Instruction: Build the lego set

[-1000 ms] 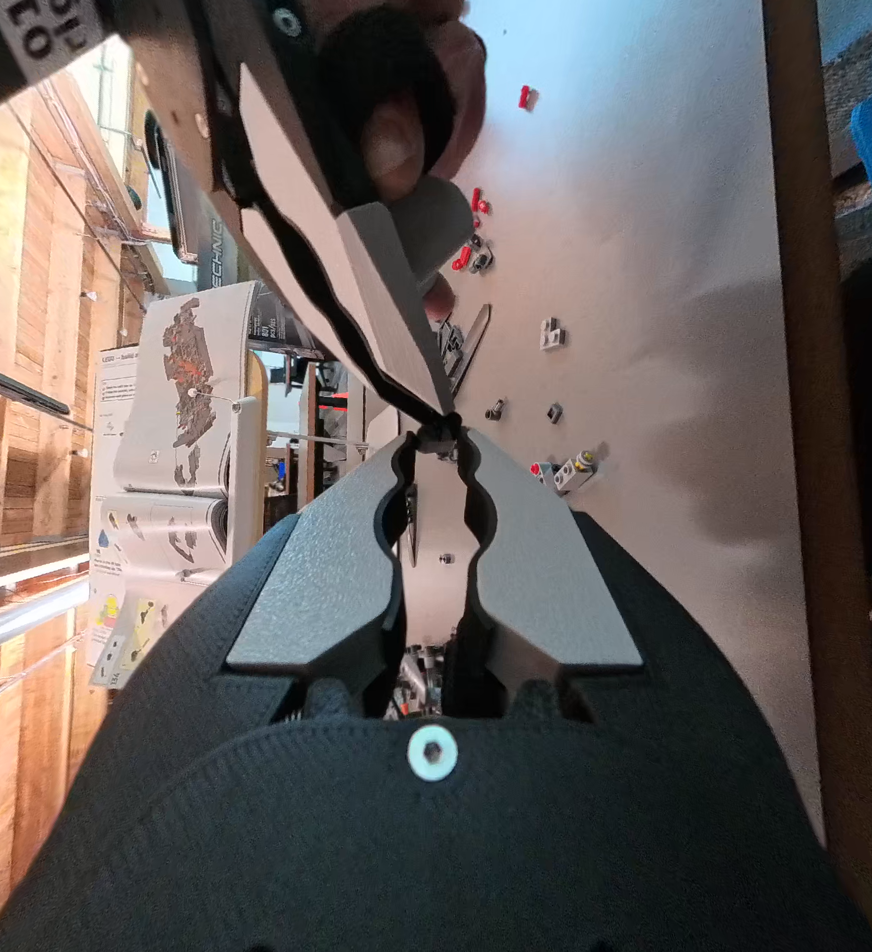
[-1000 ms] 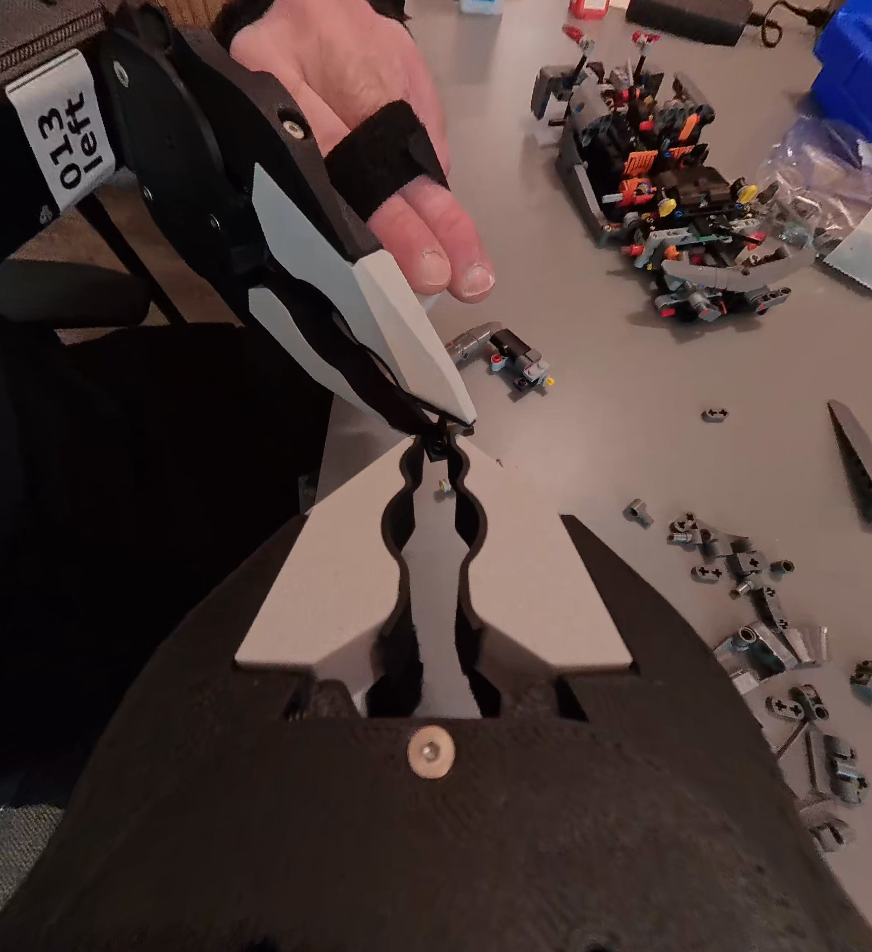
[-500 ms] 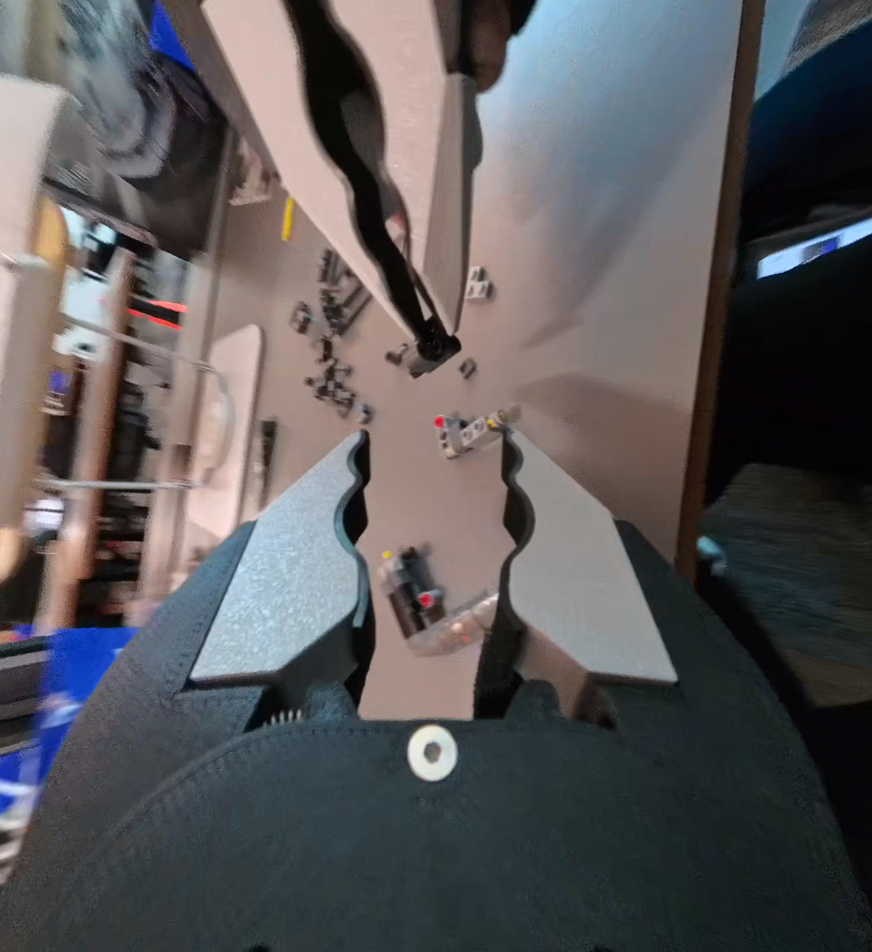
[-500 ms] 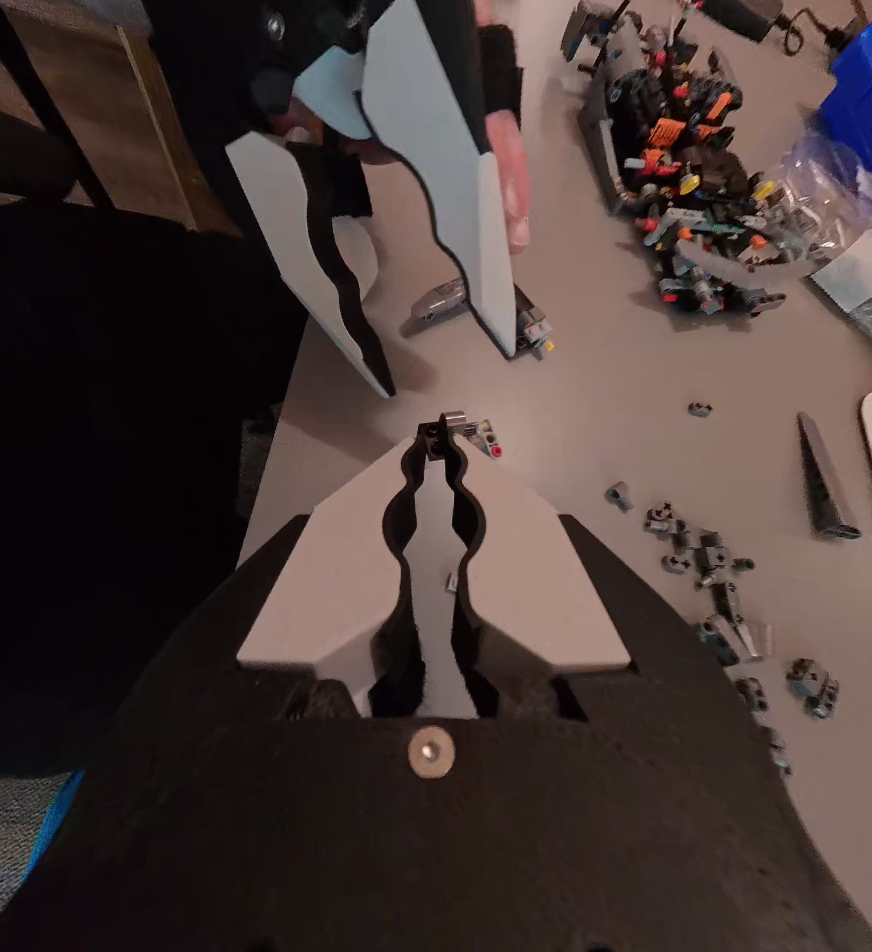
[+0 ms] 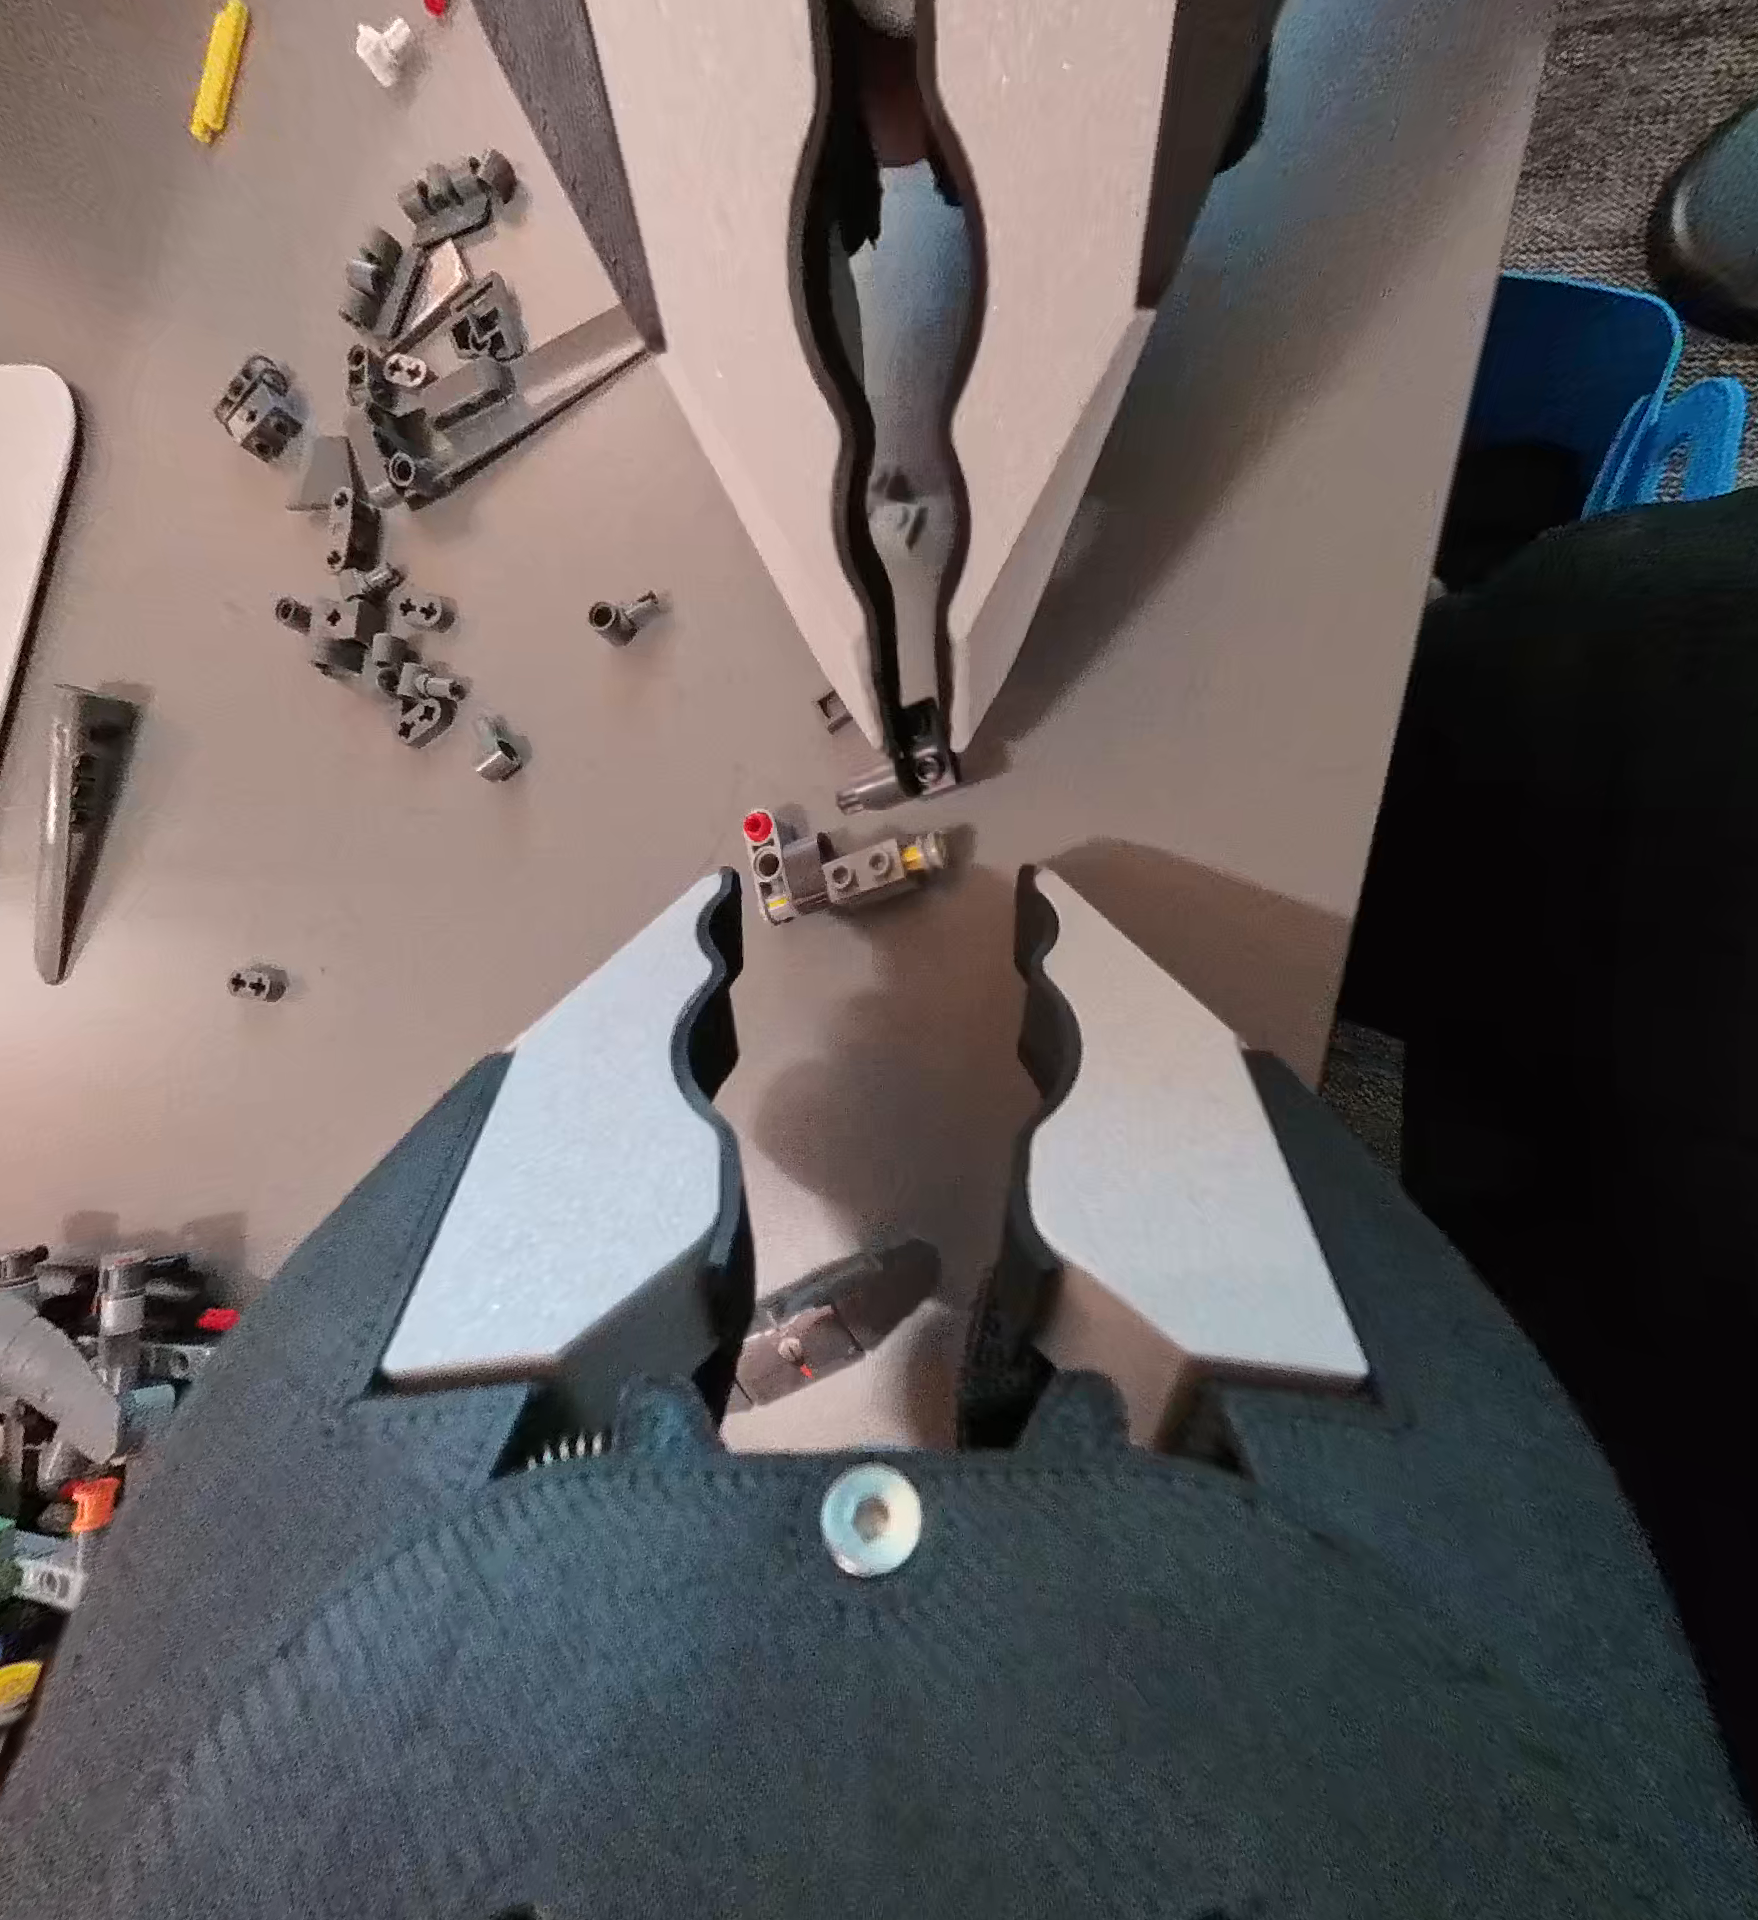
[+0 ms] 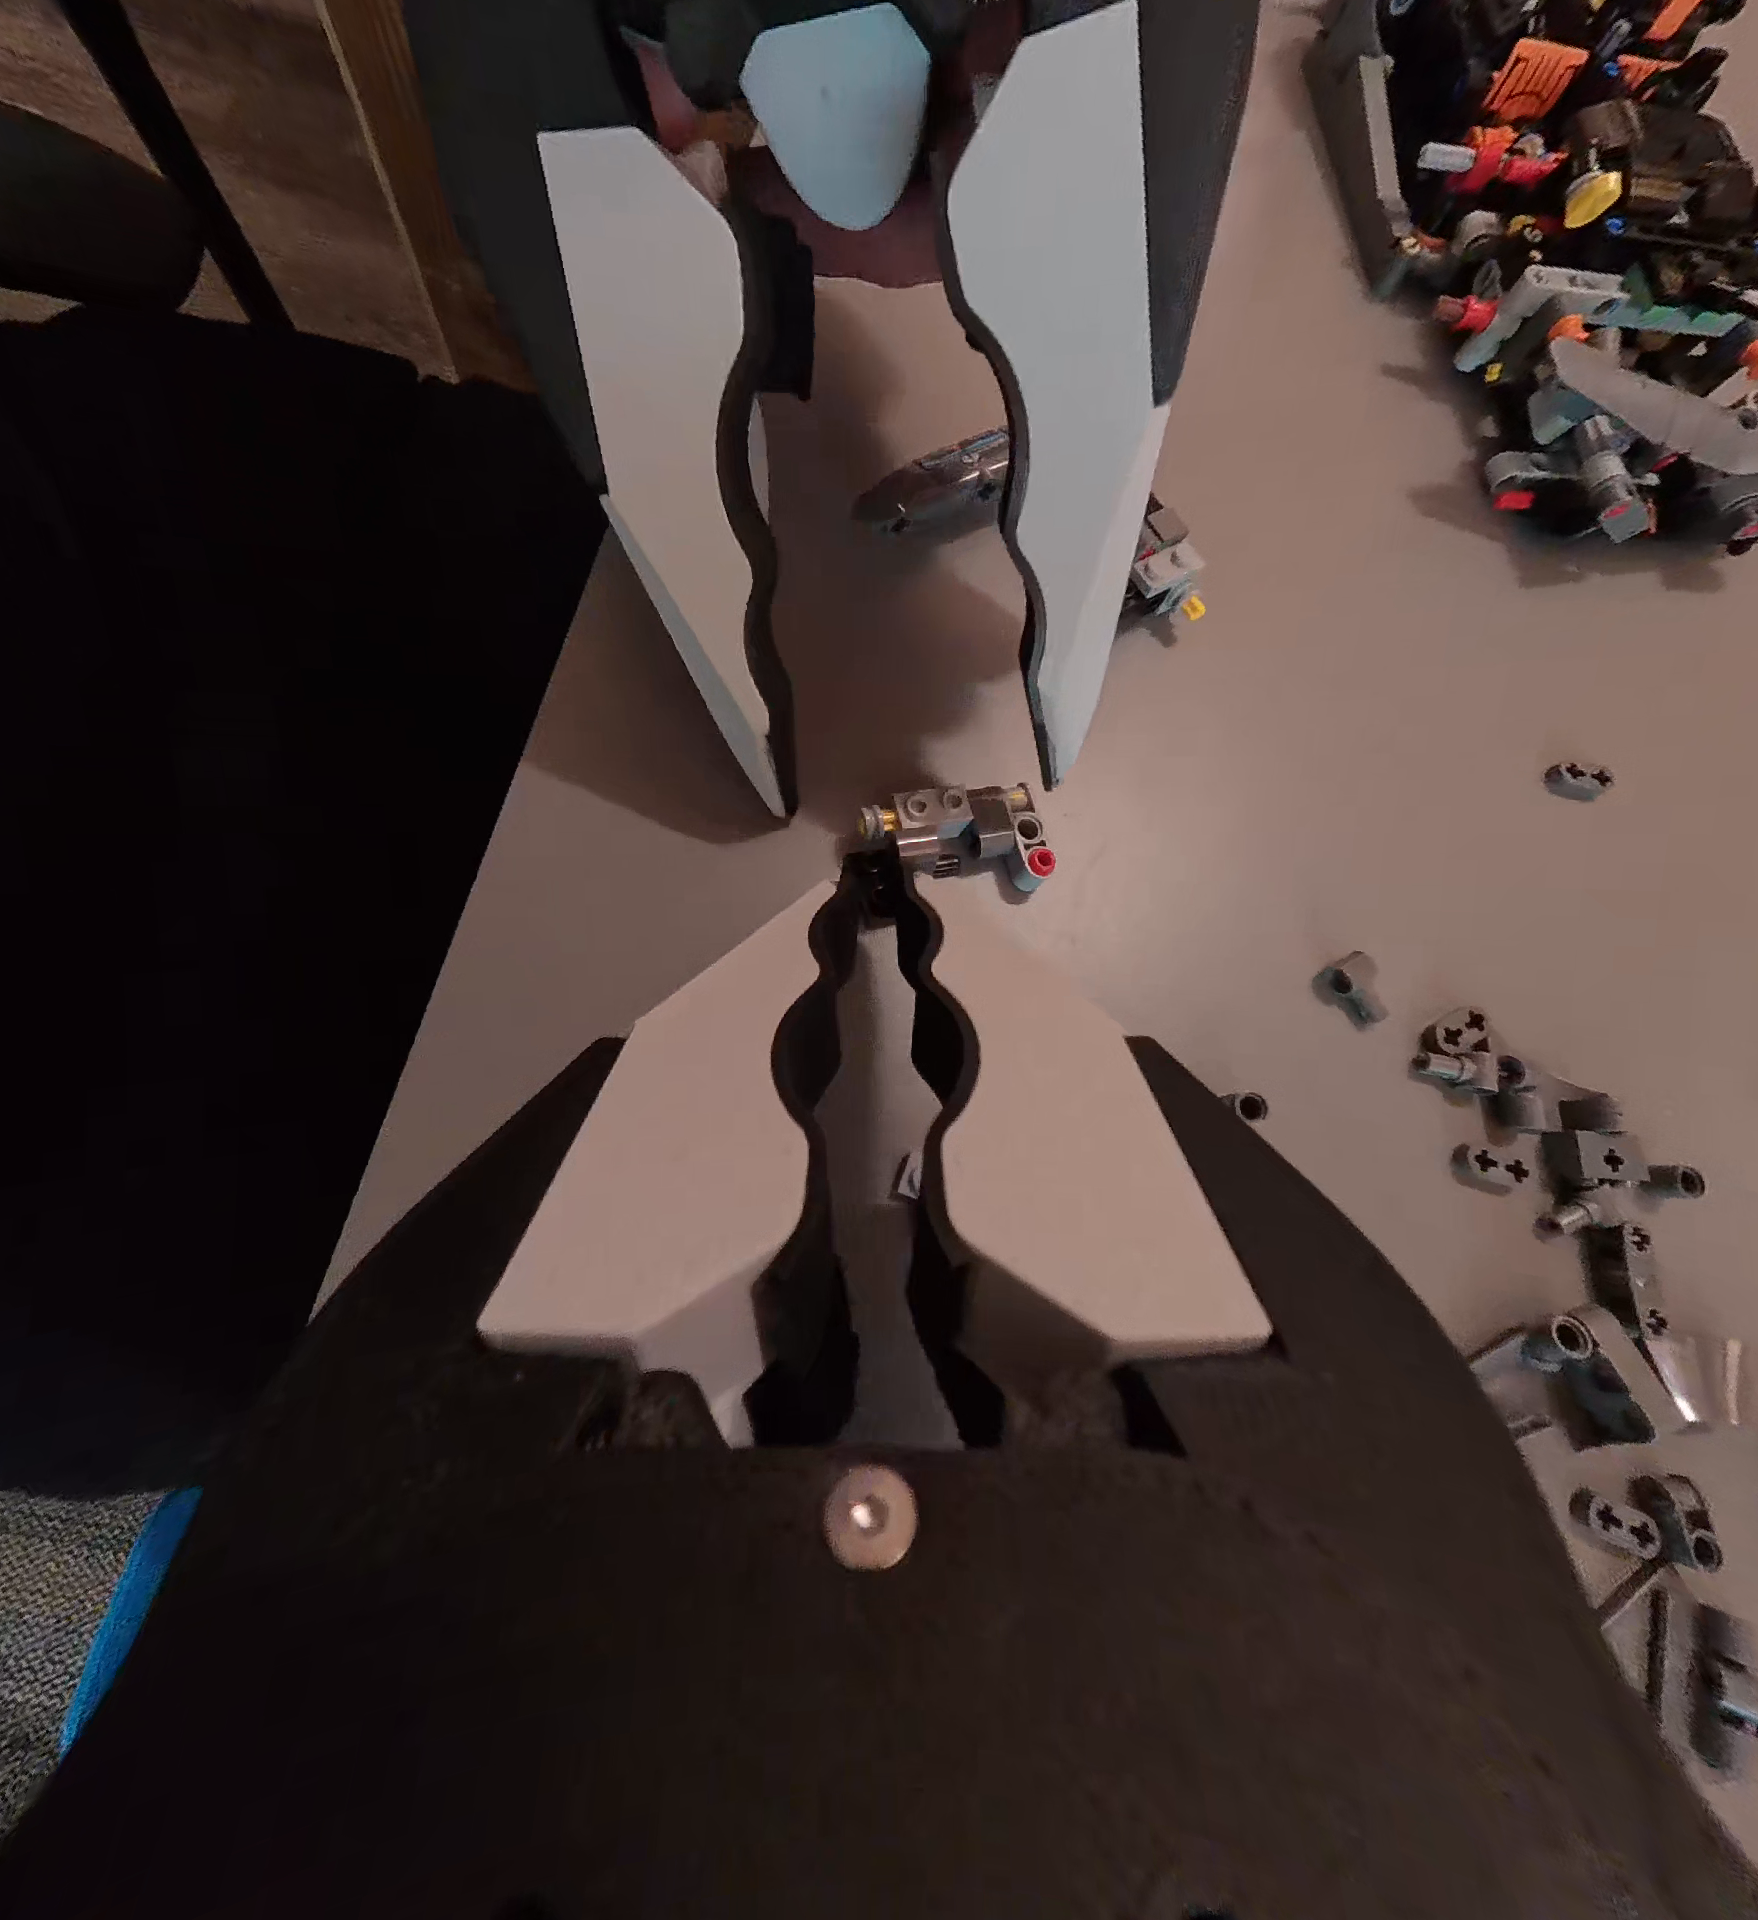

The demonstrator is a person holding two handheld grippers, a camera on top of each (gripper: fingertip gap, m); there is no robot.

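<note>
My left gripper (image 5: pixel 877 888) is open and empty, low over the grey table (image 5: pixel 563 935). A small grey brick assembly (image 5: pixel 833 868) with a red pin and a yellow pin lies on the table just ahead of its fingertips. My right gripper (image 5: pixel 916 743) faces it from the far side, shut on a small black connector piece (image 5: pixel 925 750) with a grey pin sticking out. In the right wrist view, the right gripper (image 6: pixel 875 891) pinches that black piece (image 6: pixel 873 881) at its tips, right next to the assembly (image 6: pixel 968 836). The open left gripper (image 6: pixel 914 784) stands just beyond.
Several loose grey pieces (image 5: pixel 387 644) and a long dark wedge (image 5: pixel 75 810) lie to the left. A partly built model (image 6: pixel 1623 260) is at the far right. Another small assembly (image 5: pixel 833 1320) lies under my left gripper. The table edge (image 5: pixel 1394 727) runs close on the right. My left and right fingertips are right by each other.
A second ago both grippers pinched the same small piece tip to tip. The left gripper opened, let go and drew back. The right kept the piece, and both came down near the grey assembly.
</note>
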